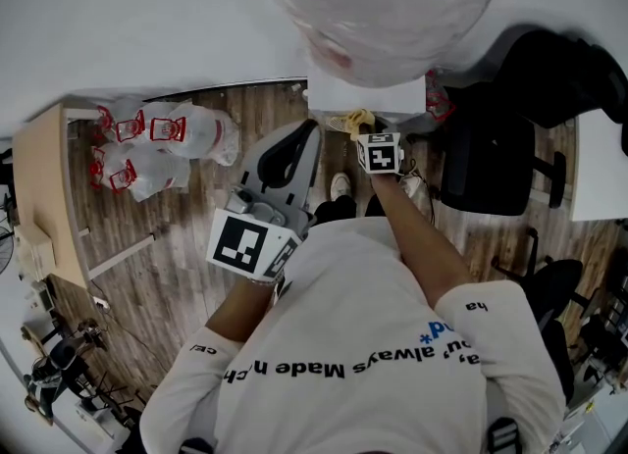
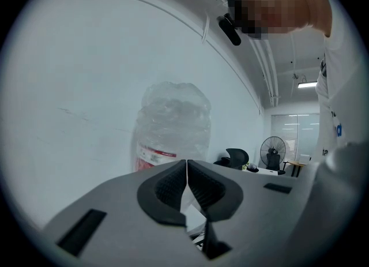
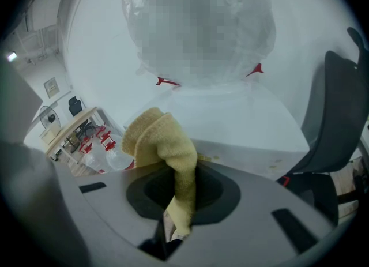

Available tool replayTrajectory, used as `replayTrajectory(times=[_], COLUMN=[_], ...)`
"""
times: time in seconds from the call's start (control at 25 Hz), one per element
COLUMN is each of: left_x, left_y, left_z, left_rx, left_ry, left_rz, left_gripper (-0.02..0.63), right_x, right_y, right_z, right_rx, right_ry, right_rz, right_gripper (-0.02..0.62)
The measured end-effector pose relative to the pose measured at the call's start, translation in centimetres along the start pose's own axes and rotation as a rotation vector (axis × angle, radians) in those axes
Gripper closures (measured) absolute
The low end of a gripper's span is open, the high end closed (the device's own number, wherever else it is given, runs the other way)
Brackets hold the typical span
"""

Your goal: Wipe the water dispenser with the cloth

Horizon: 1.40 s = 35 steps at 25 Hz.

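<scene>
- Boxy white plastic water dispenser: plain white, no pattern.
- Clear crinkled plastic water bottle on top of the dispenser: colourless, with a red-and-white label.
- Yellow terry cloth against the dispenser: pale mustard, unpatterned.
- Left gripper and right gripper: light grey shells, black ribbed pads.
- Marker cube: white faces with black square patterns.
- Padded office chair beside the dispenser: black.
- Plank floor under the dispenser: grey-brown wood grain.

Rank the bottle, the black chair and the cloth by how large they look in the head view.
1. bottle, largest, though it is also nearest the camera
2. black chair
3. cloth, smallest
</scene>
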State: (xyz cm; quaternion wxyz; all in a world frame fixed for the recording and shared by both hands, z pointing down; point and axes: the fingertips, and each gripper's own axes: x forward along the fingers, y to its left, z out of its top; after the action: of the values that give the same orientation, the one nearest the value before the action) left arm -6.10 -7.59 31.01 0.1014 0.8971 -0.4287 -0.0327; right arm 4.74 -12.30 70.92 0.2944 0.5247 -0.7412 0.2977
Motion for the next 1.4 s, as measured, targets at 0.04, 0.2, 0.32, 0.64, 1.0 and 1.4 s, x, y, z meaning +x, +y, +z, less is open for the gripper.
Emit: replayTrajectory(times=[0.04, 0.2, 0.32, 0.64, 1.0, 1.4], left_x=[0.2, 0.9, 1.2, 2.1, 3.1, 4.3], left_y=[-0.2, -0.8, -1.2, -2.3, -3.4, -4.4], left_z=[0.0, 0.0, 0.0, -0.1, -0.1, -0.2], left_rx=[0.001, 0.003, 0.003, 0.005, 0.007, 0.008], left_ry=[0.001, 0.004, 0.004, 0.005, 0.008, 0.009], left_rz=[-0.003, -0.01, -0.016, -0.029, -0.045, -0.07], left_gripper=[0.58, 0.58, 0.58, 0.58, 0.58, 0.58], right_x=[-0.1, -0.7, -0.9, -1.4, -2.0, -2.7], right_y=[-0.2, -1.2, -1.9, -3.3, -5.1, -7.6], right_z=[0.0, 0.1, -0.2, -0.5, -1.0, -1.8], right_rx=[0.001, 0.007, 0.011, 0.007, 0.024, 0.064], right_ry=[-0.001, 0.001, 0.001, 0.004, 0.012, 0.018], right_rz=[0.0, -0.008, -0.011, -0.013, -0.027, -0.064], right_gripper=[0.537, 0.537, 0.537, 0.537, 0.537, 0.537])
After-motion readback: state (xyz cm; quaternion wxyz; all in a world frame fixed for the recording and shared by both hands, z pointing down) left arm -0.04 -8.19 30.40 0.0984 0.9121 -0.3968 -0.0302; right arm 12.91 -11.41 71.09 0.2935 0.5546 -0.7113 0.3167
